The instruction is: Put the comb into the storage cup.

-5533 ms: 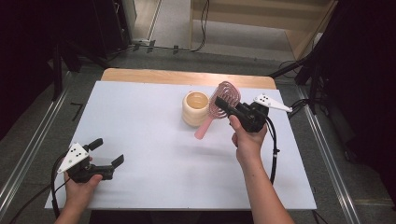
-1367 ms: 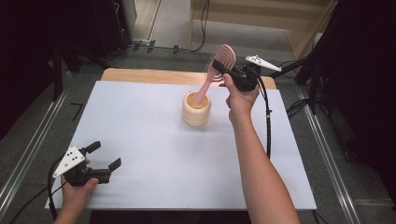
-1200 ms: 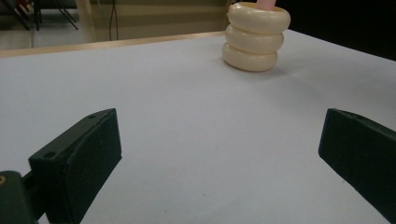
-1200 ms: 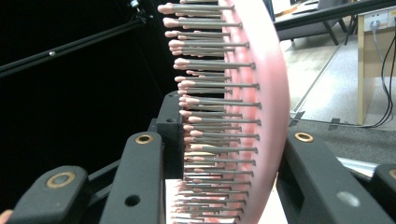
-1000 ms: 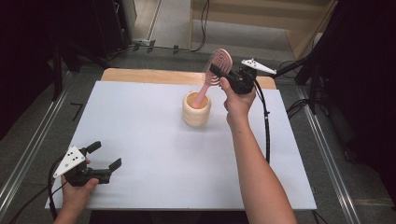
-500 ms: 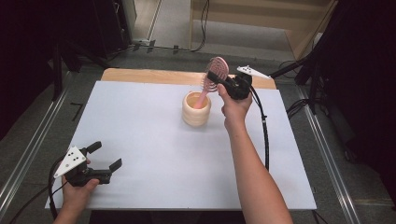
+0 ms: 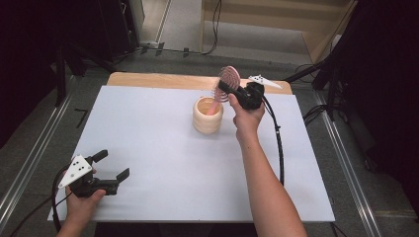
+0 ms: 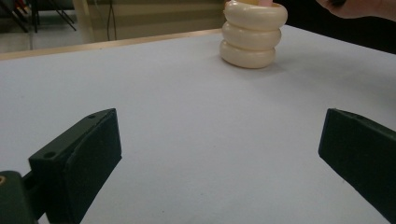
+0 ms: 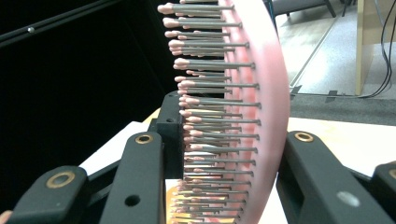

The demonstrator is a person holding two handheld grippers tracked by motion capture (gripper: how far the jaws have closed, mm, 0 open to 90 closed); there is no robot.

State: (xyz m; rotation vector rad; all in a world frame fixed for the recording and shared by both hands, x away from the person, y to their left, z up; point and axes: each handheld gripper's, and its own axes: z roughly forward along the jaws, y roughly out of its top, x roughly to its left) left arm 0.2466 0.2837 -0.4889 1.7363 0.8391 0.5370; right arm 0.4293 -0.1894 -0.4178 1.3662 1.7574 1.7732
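A pink hairbrush (image 7: pixel 228 81) stands nearly upright, its handle down inside a cream ribbed cup (image 7: pixel 207 115) near the table's far middle. My right gripper (image 7: pixel 231 91) is shut on the brush's head just above the cup. In the right gripper view the pink hairbrush (image 9: pixel 261 107) sits between the two black jaws, bristles facing left. My left gripper (image 7: pixel 112 167) rests open at the near left of the white table (image 7: pixel 148 148), with nothing between its jaws. The left gripper view shows the cream cup (image 8: pixel 253 33) far ahead.
A wooden strip (image 7: pixel 158 79) runs along the table's far edge. Metal rails (image 7: pixel 29 163) flank the table on both sides. A black cable (image 7: pixel 279 143) trails from the right gripper across the table's right part.
My right gripper carried the brush from beside the cup up and over it, then lowered the handle into the cup and tipped the brush more upright. The left gripper stayed put.
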